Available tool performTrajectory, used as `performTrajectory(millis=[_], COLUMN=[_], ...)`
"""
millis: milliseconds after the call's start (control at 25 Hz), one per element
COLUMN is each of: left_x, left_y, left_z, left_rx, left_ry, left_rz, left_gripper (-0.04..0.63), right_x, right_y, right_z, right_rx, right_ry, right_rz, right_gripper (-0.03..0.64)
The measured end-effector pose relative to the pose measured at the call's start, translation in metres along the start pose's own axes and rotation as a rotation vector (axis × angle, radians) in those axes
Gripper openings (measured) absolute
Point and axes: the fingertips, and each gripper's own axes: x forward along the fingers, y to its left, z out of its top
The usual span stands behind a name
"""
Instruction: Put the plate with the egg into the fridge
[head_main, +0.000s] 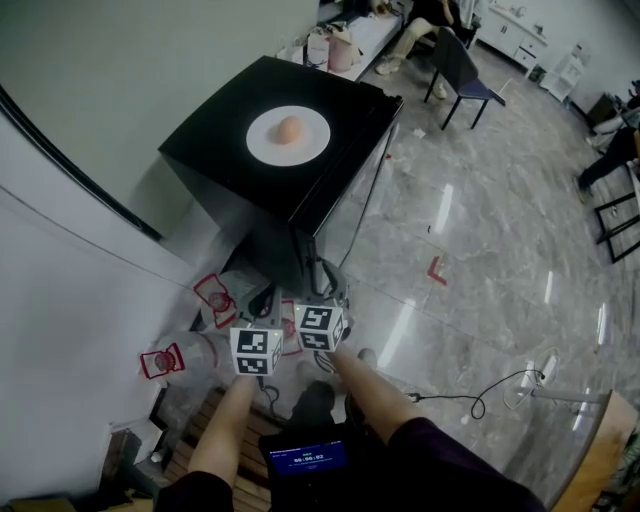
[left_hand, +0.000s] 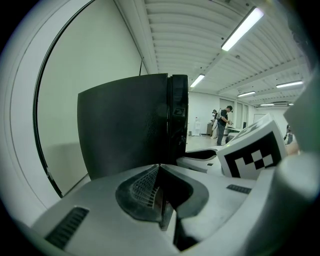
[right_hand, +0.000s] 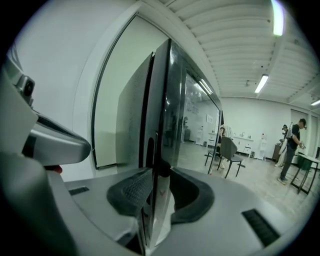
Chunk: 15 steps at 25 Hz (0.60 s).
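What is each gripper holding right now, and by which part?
The right gripper clamps the fridge door by its vertical edge; the left gripper is shut on nothing.
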Motion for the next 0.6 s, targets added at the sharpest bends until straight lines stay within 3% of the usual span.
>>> performTrajectory(millis=[240,480,600], left_x=[0.003,0.015,0.02], left_y=[-0.006,-0.027,-0.037], left_z=[-0.002,0.005,0.006], left_rx=[0.016,0.048,0.058], left_ry=[0.002,-0.004,-0.008], left_rz=[-0.008,-0.042,-0.054], left_gripper=[0.011,0.011,0.011], right_x=[-0.003,-0.007,-0.028], right_y=[0.0,-0.004,-0.026], right_z=[-0.002,-0.005,-0.008], right_rx=[0.036,0.052,0.067], right_ry=[0.006,0.014,-0.006], right_rz=[0.025,0.111,0.093], right_gripper=[0.098,0.089,0.078])
